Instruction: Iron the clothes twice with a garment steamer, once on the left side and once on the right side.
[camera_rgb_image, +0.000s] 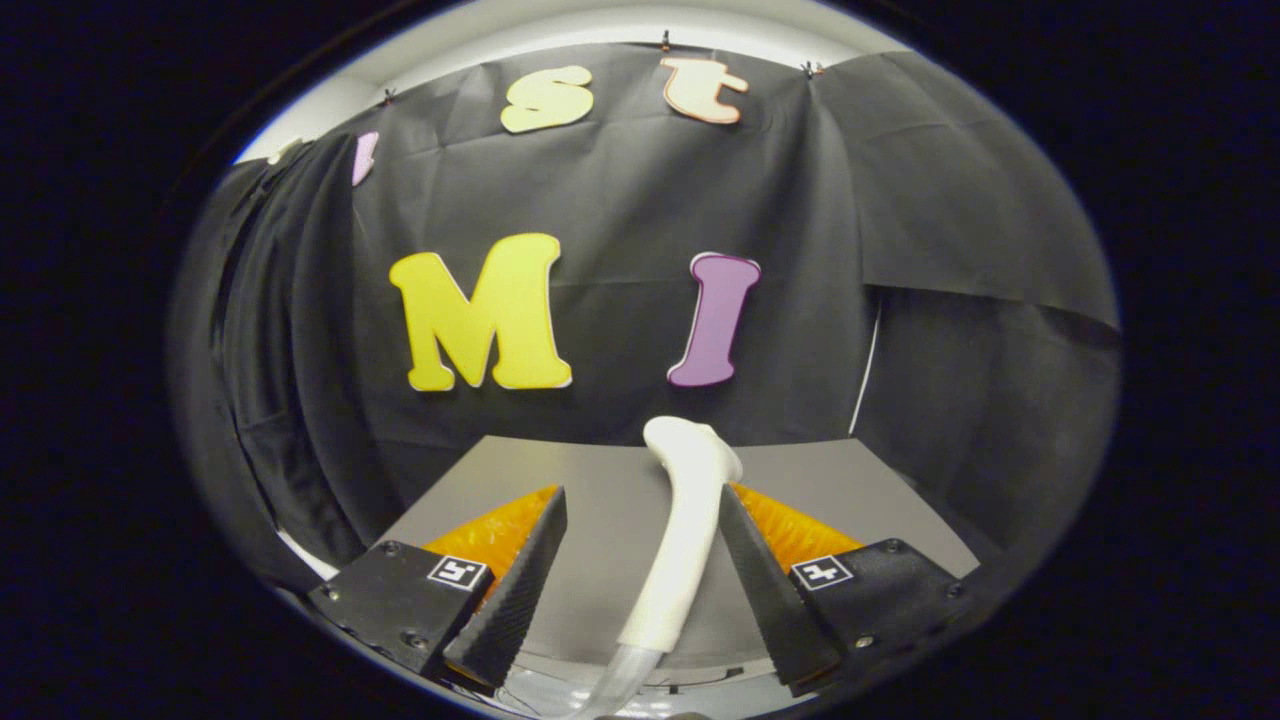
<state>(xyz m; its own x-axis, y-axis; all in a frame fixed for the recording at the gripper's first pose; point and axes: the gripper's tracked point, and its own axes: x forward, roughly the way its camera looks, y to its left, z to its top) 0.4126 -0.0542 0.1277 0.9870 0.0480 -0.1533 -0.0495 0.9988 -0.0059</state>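
Steamer handle (680, 540): long axis running near-to-far between my gripper (640, 560) fingers, hugging the right one; jaws spread.

No words or numbers could be read, just two small black-and-white square code markers (457, 572), one on each mount behind the gripper's (640, 493) spread fingers, neither carrying legible text.

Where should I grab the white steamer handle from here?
Take the steamer handle on its straight shaft, below the bent head and above the clear hose. It stands nearly upright between the open fingers, close to the right one, so shift slightly right to centre it and then close from both sides. The gripper likely needs no turning.
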